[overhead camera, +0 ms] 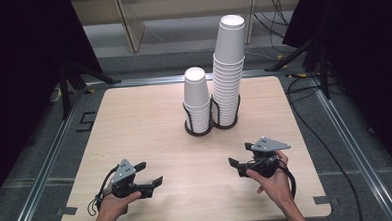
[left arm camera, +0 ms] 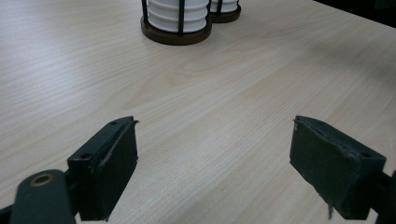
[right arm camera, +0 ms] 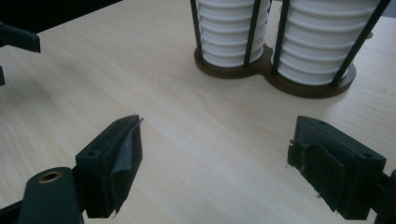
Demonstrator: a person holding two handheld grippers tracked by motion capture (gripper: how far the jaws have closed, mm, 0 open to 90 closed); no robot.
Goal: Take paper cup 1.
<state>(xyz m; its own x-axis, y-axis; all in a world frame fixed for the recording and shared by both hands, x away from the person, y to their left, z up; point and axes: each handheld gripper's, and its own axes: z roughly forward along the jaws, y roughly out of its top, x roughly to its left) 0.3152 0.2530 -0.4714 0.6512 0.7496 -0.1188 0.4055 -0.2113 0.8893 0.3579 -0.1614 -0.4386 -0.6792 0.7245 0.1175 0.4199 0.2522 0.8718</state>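
Two stacks of white paper cups stand in a dark double wire holder (overhead camera: 201,131) at the table's middle back: a short stack (overhead camera: 197,98) on the left and a tall stack (overhead camera: 229,69) on the right. My left gripper (overhead camera: 150,173) rests low near the front left, open, with only bare wood between its jaws (left arm camera: 215,140). Its view has the short stack (left arm camera: 177,11) far ahead. My right gripper (overhead camera: 239,153) is at the front right, open and holding nothing (right arm camera: 215,140). Both stacks (right arm camera: 231,32) (right arm camera: 322,42) rise close ahead of it.
The light wooden table (overhead camera: 144,122) has rounded corners and lies on a grey floor with metal rails (overhead camera: 41,167). Black stand legs (overhead camera: 67,81) and cables (overhead camera: 308,93) lie beyond its back corners. Part of the other gripper (right arm camera: 18,37) shows in the right gripper view.
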